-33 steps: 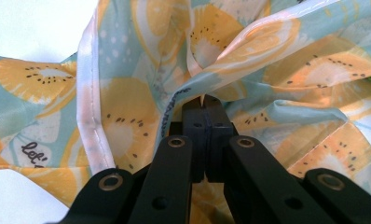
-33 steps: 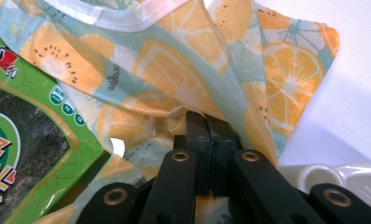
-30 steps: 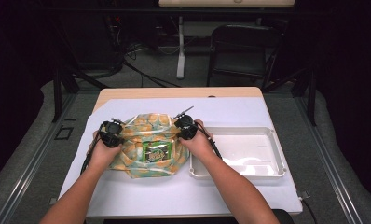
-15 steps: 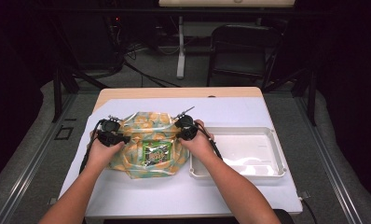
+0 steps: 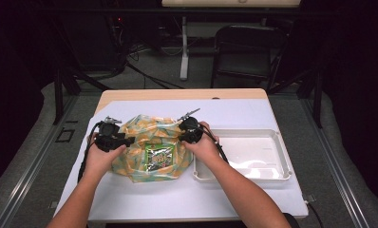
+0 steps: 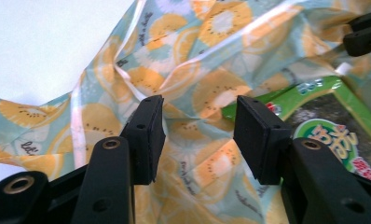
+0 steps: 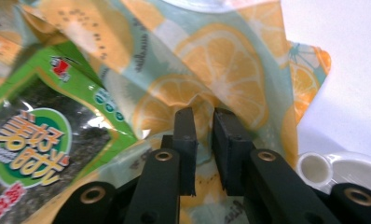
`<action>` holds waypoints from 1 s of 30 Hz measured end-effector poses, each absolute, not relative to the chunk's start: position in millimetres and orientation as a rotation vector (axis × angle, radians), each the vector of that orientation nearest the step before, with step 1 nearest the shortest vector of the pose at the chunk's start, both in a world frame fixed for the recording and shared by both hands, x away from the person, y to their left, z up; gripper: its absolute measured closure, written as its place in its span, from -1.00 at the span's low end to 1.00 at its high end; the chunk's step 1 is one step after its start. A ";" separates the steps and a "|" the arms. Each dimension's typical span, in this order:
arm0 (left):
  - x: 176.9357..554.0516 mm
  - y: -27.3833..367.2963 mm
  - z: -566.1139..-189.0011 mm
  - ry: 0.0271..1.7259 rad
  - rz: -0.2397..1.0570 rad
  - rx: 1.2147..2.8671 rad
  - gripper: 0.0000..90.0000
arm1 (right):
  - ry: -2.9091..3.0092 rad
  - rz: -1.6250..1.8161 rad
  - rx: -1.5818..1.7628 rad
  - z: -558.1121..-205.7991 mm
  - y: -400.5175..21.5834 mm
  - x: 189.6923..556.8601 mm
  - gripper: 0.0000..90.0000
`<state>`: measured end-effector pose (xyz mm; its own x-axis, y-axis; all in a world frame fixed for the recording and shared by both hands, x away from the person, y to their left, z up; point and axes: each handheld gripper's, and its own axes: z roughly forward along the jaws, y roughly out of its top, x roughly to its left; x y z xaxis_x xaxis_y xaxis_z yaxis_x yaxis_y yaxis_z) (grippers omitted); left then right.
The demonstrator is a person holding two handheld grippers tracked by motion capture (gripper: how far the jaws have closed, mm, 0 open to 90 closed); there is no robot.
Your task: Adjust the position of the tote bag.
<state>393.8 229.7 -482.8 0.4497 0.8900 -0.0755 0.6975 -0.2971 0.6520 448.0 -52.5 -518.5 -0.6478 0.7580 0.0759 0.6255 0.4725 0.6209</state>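
The green snack packet (image 5: pixel 159 155) lay inside the translucent bag (image 5: pixel 151 147), so its lower half was veiled by the film; in the left gripper view it was cut off at the right edge and its print could not be read. From the high view the jaws of both grippers were too small to judge.

The bag was thin, glossy plastic printed with orange citrus slices on pale blue, creased and slumped in a loose mound. The packet was flat, foil-like and shiny. The tray (image 5: pixel 277 142) was white, rectangular, with rounded corners and a raised rim. A white sheet covered the table (image 5: pixel 130 95).

The bag sat near the front edge of the table, left of centre, its right side touching the tray's left rim.

Against the earlier frames, the left gripper (image 6: pixel 198 128) had just been opening; its jaws stood released, well apart, above crumpled film with nothing pressed between them. It had also lifted slightly off the bag's left side. The right gripper (image 7: pixel 203 140) had just been opening too; a narrow gap showed between its pads, with bag film behind it and no grip evident.
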 end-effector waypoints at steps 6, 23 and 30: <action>388.3 220.6 -480.8 1.288 0.440 2.090 0.17 | 2.492 0.978 1.161 -506.5 -52.5 439.6 0.66; 381.2 206.8 -483.7 1.258 0.374 2.091 0.36 | 2.559 0.968 1.050 -510.1 -22.0 433.6 0.57; 376.6 204.1 -487.5 1.241 0.372 2.099 0.38 | 2.575 0.896 1.061 -520.1 -19.3 439.0 0.63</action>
